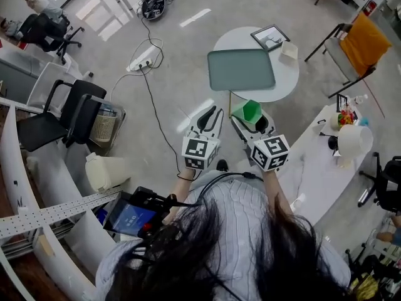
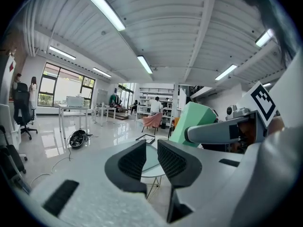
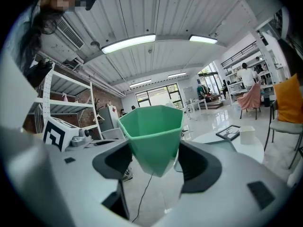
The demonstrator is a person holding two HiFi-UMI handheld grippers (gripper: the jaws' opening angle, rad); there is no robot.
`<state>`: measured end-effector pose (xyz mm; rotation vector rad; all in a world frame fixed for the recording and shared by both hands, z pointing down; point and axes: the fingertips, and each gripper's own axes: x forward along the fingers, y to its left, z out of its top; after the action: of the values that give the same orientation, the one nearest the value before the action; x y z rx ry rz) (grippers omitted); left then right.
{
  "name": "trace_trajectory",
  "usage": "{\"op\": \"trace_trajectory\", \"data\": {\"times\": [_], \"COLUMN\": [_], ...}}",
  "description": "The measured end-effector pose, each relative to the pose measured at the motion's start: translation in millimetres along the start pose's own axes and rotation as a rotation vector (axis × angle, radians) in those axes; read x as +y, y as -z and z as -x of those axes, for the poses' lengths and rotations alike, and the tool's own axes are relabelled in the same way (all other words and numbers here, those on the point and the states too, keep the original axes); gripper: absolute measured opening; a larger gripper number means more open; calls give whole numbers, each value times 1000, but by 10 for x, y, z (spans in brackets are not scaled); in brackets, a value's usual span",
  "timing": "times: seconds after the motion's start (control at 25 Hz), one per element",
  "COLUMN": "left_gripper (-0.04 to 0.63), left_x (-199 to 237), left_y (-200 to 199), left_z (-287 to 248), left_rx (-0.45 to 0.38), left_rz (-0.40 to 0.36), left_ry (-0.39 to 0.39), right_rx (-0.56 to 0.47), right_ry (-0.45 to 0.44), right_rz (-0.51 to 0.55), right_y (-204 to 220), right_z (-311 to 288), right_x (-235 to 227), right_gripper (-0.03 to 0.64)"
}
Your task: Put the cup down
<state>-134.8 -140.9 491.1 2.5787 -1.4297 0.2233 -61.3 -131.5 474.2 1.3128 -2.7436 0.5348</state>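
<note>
Grey floor below, round white table (image 1: 289,74) ahead. My left gripper (image 1: 210,113) hangs empty, jaws barely apart. Right gripper (image 1: 252,120) clamps the green cup (image 1: 250,110), aloft short of the table. Carrying, I'd say; next: reach forward, lower, release.

Left gripper (image 1: 212,113): held out in front of the torso, pointing forward, marker cube uppermost, jaws drawn almost together with a thin slit between them and nothing held. Right gripper (image 1: 250,120): just beside the left at about the same level, bare right forearm (image 1: 276,190) extended behind it, marker cube uppermost. Its jaws are closed against the two sides of an upright green cup (image 3: 152,136).
</note>
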Motion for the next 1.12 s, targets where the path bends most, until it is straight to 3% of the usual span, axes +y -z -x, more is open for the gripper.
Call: {"op": "trace_trajectory", "data": {"times": [0.4, 0.88, 1.12], "left_gripper": [78, 78, 78], "left_x": [-81, 187, 354], "left_y": [153, 219, 168], "left_z": [-22, -195, -553], "left_rx": [43, 70, 64], "left_rz": [10, 37, 38], "left_ry": [36, -17, -17], "right_rx": [-8, 14, 27], "right_ry": [50, 53, 36], "right_rz": [-56, -78, -57], "right_y": [78, 114, 59], "right_z": [98, -198, -478], "right_x": [-117, -441, -681], "right_gripper": [318, 316, 317]}}
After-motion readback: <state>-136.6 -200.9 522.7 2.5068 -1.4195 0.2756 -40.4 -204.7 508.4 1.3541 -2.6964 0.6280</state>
